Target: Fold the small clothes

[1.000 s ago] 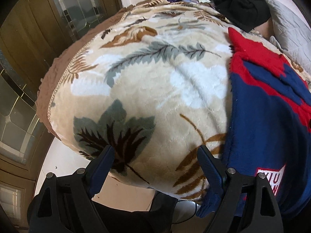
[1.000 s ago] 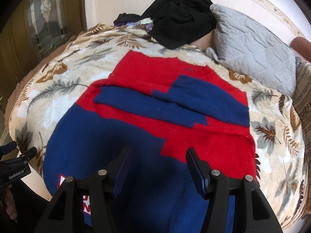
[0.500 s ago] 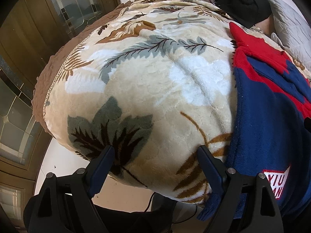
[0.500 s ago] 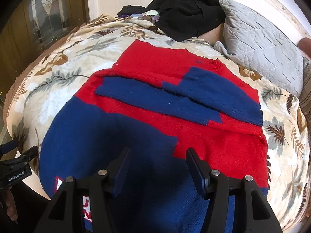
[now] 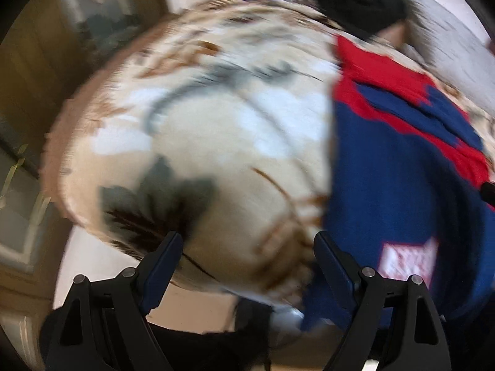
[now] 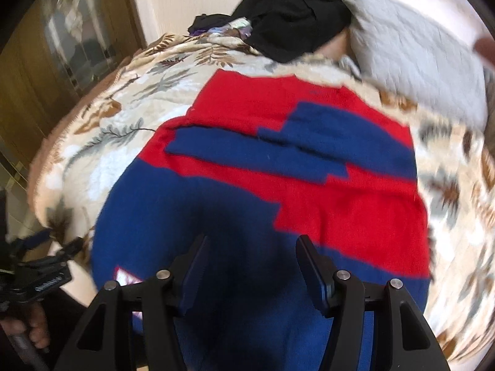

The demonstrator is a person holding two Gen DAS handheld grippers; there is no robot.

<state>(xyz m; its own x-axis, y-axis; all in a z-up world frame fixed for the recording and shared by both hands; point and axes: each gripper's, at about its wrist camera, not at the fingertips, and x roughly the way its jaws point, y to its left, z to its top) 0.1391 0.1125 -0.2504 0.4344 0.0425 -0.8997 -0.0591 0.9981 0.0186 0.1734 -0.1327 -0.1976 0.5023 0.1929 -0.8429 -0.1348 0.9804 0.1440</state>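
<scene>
One red-and-blue sweater (image 6: 278,185), one leaf-print blanket (image 6: 123,123), one grey quilted pillow (image 6: 417,71) and one heap of black clothes (image 6: 294,18) lie on the bed as a person works with two handheld grippers. The sweater is spread flat on the blanket, reaching to the bed's near edge, with the pillow and the black heap beyond its far end, at the head of the bed. The right gripper (image 6: 250,253) hangs over the sweater's near blue part, its jaws partly spread and empty; whether the fingertips brush the knit cannot be told. The left gripper (image 5: 247,247) is held off the sweater's left edge, over the blanket at the corner of the bed, jaws wide apart with nothing between them; its right finger sits just beside the sweater's hem. In the right wrist view that gripper shows at the lower left, off the sweater's corner, gripped by the person's hand (image 6: 27,327). The sweater is blue below and red above, with both blue sleeves folded across the chest and a white patch (image 5: 408,262) with red lettering near the hem. Both views are blurred.
</scene>
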